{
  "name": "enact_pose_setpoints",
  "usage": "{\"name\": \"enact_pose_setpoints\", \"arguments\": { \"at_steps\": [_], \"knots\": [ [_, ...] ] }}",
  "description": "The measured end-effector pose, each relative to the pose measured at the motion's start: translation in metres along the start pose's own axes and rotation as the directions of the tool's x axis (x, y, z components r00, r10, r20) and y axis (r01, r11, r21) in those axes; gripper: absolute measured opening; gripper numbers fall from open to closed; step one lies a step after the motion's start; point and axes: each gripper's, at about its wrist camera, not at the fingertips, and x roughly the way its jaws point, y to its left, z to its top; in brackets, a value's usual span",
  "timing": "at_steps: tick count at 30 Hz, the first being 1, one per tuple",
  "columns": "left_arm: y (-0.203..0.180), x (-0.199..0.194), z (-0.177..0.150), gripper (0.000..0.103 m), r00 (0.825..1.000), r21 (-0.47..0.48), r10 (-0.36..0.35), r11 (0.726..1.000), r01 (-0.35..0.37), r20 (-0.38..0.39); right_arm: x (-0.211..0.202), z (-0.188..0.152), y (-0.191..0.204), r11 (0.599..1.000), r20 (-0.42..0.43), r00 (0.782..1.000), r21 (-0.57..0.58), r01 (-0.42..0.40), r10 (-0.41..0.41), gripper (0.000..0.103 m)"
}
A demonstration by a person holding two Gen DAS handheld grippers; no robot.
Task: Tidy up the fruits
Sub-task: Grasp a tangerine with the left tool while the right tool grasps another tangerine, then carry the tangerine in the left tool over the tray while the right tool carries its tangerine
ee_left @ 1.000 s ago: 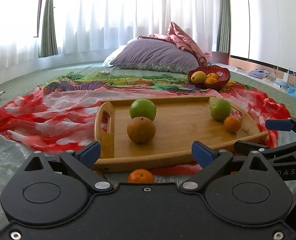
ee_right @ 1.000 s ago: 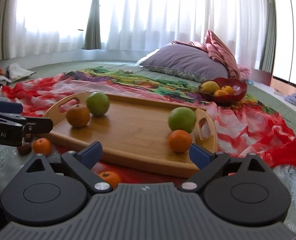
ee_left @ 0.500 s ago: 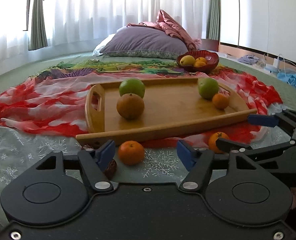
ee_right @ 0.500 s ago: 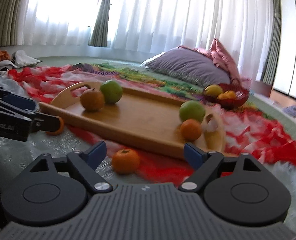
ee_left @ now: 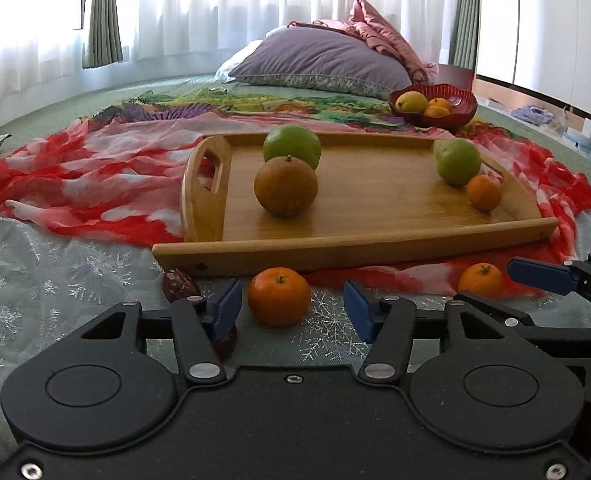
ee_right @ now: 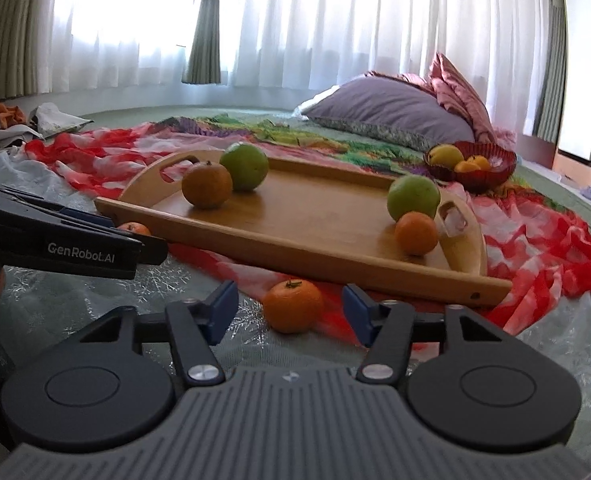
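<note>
Here, mandarin [ee_left: 278, 295] between closing left claw [ee_left: 293, 312]

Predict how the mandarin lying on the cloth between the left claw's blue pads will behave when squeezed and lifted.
The mandarin looks round, so it may roll if nudged off-centre. Its peel seems soft, so gentle pressure should do. The left claw is closing with gaps on both sides; the glossy snowflake cloth might let it slide.
</note>
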Motion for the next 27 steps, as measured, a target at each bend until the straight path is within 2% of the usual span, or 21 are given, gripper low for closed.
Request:
{"name": "enact_pose_setpoints", "arguments": {
  "at_steps": [4,7,9,13,17,27],
  "knots": [
    [0.001,0.008,-0.001,0.048,1.000,-0.013,0.003,1.000,-0.004,-0.017,0.006,0.000,0.000,1.000,-0.043,0.999,0.028,0.003,-0.002,0.054],
    [-0.001,0.008,-0.001,0.033,0.999,-0.001,0.035,0.999,-0.035,-0.004,0.007,0.001,0.000,1.000,-0.053,0.999,0.026,-0.001,0.003,0.047],
    [-0.002,0.005,0.001,0.033,0.999,0.003,0.036,0.999,-0.036,0.004,0.008,0.002,0.002,1.000,-0.056,0.998,0.018,0.011,-0.010,0.039],
    [-0.007,-0.006,0.007,0.032,0.998,0.021,0.034,0.999,-0.035,0.055,0.007,0.005,-0.003,0.999,-0.061,0.998,0.049,0.008,-0.005,0.039],
    [-0.017,-0.013,0.022,0.032,0.996,0.038,-0.002,0.999,-0.001,0.090,0.003,0.014,-0.008,0.997,-0.031,0.999,0.072,0.014,-0.012,0.039],
    [-0.037,0.014,0.058,0.032,0.993,0.043,-0.089,0.995,0.086,0.082,0.013,0.050,-0.029,0.995,0.034,0.999,0.090,0.038,-0.041,0.039]
  ]
}}
